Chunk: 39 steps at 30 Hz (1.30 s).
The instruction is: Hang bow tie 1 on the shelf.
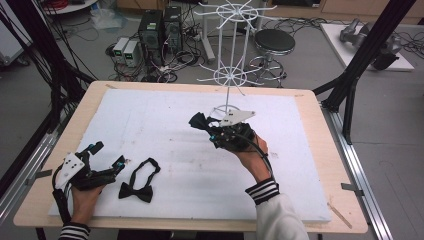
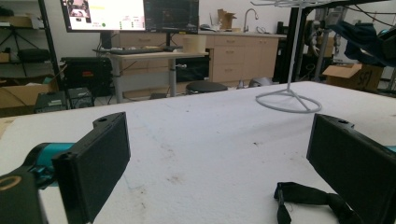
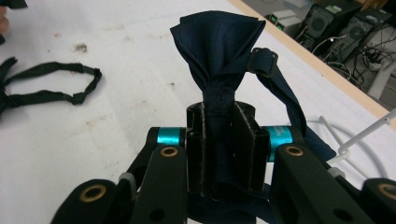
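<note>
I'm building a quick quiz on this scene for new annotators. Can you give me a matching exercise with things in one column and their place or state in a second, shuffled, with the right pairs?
Things:
1. navy bow tie
2. black bow tie
3. white wire rack
4. left gripper

Places or states:
A. lying flat on the white pad
B. standing at the far side of the table
C. clamped between shut jaws
D. jaws open

Pairs: 1-C, 2-A, 3-B, 4-D

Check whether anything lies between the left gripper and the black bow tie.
Nothing visible does. The left gripper stands open beside the black bow tie, with only bare white mat between them.
</note>
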Available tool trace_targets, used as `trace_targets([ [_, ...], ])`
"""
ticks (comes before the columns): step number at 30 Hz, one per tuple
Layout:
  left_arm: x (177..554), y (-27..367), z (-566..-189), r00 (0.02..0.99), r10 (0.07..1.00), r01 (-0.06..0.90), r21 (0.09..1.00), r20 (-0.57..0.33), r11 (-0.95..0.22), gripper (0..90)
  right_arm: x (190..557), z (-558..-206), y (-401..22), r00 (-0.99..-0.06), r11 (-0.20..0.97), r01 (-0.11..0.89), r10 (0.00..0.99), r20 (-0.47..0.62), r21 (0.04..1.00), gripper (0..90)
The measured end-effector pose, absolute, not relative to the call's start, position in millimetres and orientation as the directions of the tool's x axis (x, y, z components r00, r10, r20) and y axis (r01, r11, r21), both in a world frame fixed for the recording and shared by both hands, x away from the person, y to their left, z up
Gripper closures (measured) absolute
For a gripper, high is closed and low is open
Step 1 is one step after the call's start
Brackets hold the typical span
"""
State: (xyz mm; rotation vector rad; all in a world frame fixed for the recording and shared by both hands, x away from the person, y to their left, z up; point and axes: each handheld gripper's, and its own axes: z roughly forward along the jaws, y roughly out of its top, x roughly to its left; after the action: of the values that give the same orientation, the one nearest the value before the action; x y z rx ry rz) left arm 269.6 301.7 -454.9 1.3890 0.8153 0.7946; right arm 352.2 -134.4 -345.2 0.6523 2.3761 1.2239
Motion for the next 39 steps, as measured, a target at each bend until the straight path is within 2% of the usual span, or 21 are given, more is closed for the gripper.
trace_targets([
  [10,269,302,-455,0.509,0.861,-0.005,1.000,-0.019,0.025,6.5,345,-338,-147,-0.805,0.466,0.189,0.578,-0.136,0.865,75.5],
  [27,269,301,-455,0.507,0.862,-0.007,1.000,-0.019,0.026,6.5,335,-325,-181,-0.728,0.345,0.157,0.674,-0.128,0.925,75.5],
  [39,269,301,-455,0.507,0.862,-0.007,1.000,-0.019,0.026,6.5,332,-320,-193,-0.699,0.309,0.144,0.704,-0.124,0.940,75.5],
])
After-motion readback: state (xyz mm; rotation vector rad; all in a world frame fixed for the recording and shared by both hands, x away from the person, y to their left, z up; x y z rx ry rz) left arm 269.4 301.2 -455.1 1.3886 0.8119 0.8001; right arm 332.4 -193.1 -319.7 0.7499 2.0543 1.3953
